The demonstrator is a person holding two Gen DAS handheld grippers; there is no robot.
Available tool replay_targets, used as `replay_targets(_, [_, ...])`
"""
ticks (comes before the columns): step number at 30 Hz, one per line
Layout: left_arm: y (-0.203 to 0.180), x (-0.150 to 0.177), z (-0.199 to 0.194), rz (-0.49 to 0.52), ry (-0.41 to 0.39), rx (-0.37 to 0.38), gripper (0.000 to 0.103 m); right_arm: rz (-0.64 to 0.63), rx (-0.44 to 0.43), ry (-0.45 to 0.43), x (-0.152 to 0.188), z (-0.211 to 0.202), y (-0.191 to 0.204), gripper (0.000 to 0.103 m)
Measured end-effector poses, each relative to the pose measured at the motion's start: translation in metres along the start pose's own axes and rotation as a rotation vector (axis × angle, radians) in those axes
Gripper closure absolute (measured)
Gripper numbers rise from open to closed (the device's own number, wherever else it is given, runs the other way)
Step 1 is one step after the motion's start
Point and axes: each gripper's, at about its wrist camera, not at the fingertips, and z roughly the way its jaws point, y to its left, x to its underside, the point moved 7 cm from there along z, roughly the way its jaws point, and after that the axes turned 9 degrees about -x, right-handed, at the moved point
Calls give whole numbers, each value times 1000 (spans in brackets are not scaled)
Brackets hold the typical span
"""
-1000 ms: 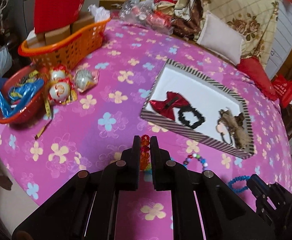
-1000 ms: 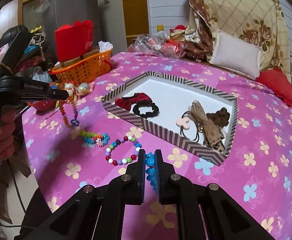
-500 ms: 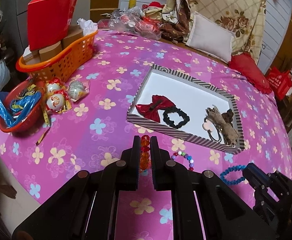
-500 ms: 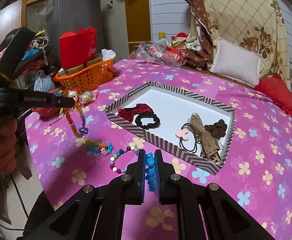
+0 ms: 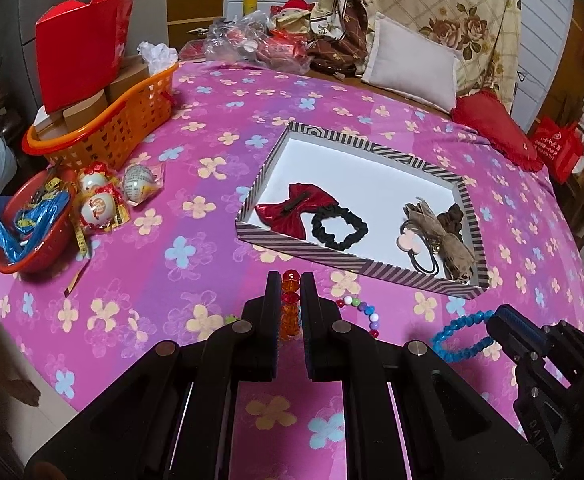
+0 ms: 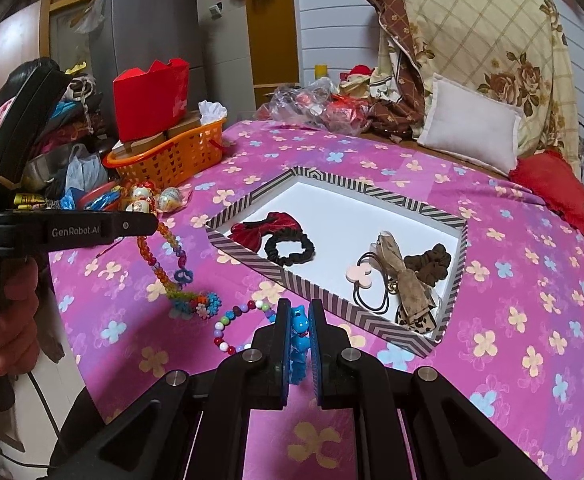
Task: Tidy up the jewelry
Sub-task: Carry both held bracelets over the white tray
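both grippers (image 5: pixel 290 280) (image 6: pixel 300 312) angle downward, clamping beaded strands (image 5: pixel 289 304) (image 6: pixel 298 340).

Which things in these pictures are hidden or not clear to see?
- Left wrist view: beaded strand's lower end, hidden behind left claw.
- Left wrist view: mixed-colour bracelet, part hidden by the claw.
- Right wrist view: blue bracelet, mostly hidden inside right claw.

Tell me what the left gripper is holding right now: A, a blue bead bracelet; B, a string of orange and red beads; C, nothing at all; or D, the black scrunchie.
B: the left gripper is shut on the orange and red bead string, whose far end trails down onto the pink cloth in the right wrist view.
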Motion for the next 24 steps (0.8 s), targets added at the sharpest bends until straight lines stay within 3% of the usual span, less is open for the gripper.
replay_targets(24, [-16,-9,4,43,1,-15,95,-12,1,-10,-28,6,-8,95])
